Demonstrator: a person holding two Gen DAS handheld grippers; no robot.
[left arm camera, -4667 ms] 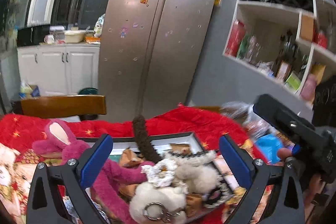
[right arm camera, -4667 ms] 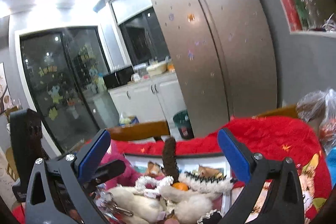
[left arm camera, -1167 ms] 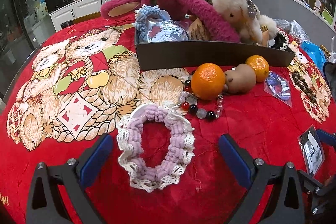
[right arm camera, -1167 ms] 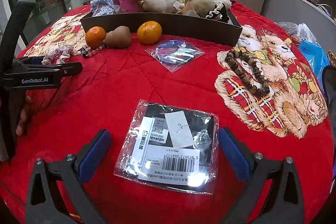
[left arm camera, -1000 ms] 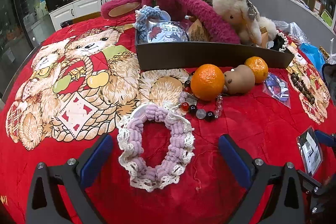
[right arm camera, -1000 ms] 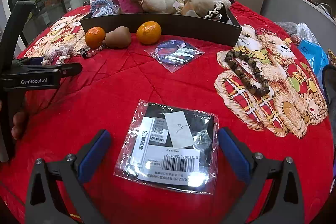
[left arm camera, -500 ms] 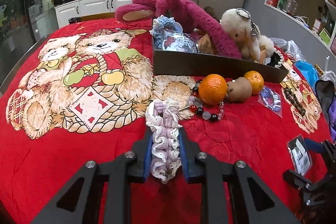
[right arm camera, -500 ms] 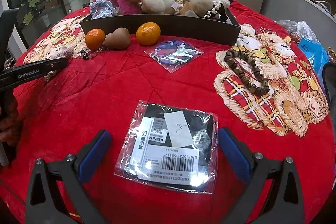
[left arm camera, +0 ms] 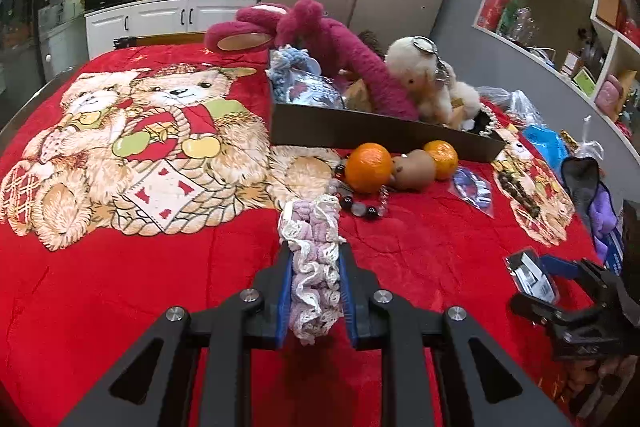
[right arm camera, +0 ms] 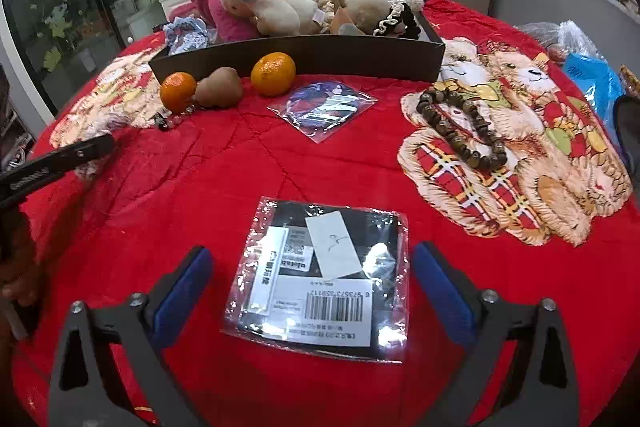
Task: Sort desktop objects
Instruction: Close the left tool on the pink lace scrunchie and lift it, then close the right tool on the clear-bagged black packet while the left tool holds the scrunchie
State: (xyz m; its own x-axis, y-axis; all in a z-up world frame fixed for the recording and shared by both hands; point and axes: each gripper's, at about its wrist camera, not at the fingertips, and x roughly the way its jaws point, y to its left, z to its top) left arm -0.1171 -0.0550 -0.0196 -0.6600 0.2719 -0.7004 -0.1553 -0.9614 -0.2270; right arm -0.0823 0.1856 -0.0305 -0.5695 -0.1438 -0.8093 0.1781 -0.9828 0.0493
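The bench [right arm camera: 168,187] wears a red blanket printed with teddy bears. The dark tray [right arm camera: 320,57], the landmark here, sits at its far side, heaped with a magenta plush [left arm camera: 332,43] and a cream plush [right arm camera: 272,7] whose round metal tag is too small to read.

Just in front of the tray lie 2 oranges [right arm camera: 273,73] with a brown pear-shaped thing [right arm camera: 218,92] between them; a clear sleeve [right arm camera: 322,105] with a printed disc lies nearer the camera, and a string of brown beads [right arm camera: 460,127] lies right of it.

Well in front of the tray, a clear packet [right arm camera: 320,275] shows a barcode label and a blank white slip; its small print is unreadable. The right tongs [right arm camera: 312,279] stand spread around it, closing, pads clear of it.

The left tongs [left arm camera: 314,291] are pressed onto the lilac lace scrunchie [left arm camera: 314,259], front-left of the tray. 1 second ago the scrunchie lay flat as a ring between spread tongs; now it is squeezed into a narrow bundle and the view has lifted.
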